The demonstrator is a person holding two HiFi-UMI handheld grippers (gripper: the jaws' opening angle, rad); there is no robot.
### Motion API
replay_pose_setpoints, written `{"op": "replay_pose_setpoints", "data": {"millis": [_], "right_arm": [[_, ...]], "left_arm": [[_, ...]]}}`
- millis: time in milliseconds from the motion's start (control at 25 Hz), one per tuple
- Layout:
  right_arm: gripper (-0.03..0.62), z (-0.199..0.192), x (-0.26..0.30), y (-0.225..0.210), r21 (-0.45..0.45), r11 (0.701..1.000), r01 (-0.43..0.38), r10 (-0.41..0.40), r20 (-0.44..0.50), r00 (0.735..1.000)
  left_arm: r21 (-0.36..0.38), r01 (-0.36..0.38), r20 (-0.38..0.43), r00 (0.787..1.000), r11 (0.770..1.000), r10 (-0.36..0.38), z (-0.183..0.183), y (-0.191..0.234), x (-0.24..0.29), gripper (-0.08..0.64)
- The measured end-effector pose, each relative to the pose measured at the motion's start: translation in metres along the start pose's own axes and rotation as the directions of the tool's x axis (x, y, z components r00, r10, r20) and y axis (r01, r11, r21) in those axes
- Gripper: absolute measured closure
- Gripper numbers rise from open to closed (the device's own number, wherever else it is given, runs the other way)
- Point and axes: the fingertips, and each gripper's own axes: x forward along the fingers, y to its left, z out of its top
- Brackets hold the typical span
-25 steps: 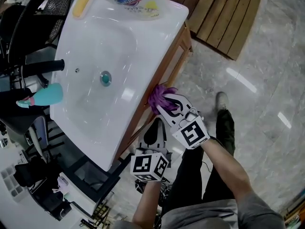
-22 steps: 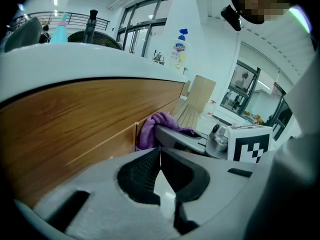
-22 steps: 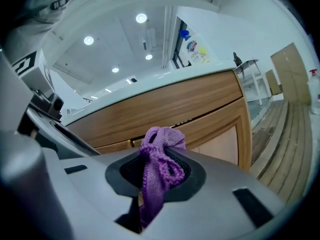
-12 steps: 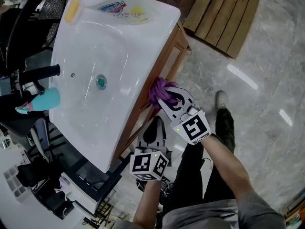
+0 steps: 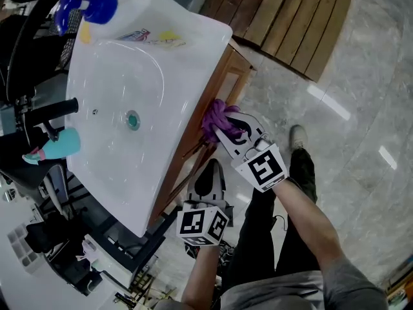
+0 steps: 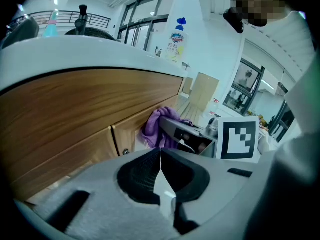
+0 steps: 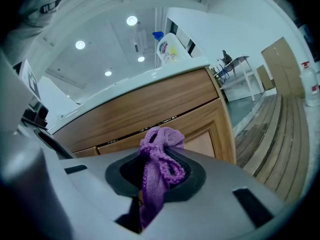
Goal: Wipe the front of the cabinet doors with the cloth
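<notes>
A bunched purple cloth is pinched in my right gripper and pressed against the wooden cabinet doors under the white sink. In the right gripper view the cloth fills the shut jaws, with the cabinet door right behind it. My left gripper hangs lower and closer to me, jaws together and holding nothing. In the left gripper view the cloth and the right gripper rest against the door to the right of a small knob.
On the sink rim stand a blue-capped spray bottle, a detergent pack and a teal bottle. A slatted wooden platform lies on the marble floor beyond. The person's legs and shoe are beneath. Cluttered shelving stands at left.
The right gripper with the cloth has slid a little up along the cabinet front toward the far corner. The view has shifted, bringing the blue-capped bottle into sight. The left gripper stays put.
</notes>
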Motion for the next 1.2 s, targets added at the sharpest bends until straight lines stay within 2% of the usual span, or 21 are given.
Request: {"op": "replay_pose_setpoints", "data": {"millis": [520,1200], "right_arm": [[0.528,0.02,0.002,-0.057,0.006,0.999,0.034,-0.034,0.001,0.999],[0.528,0.037,-0.001,-0.101,0.01,0.998,0.056,-0.055,-0.01,0.998]], "left_arm": [[-0.014,-0.009,-0.029,1.0,1.0,0.008,0.008,-0.019,0.025,0.549],[-0.033,-0.014,-0.04,0.999,0.999,0.012,0.02,-0.041,0.049,0.549]]}}
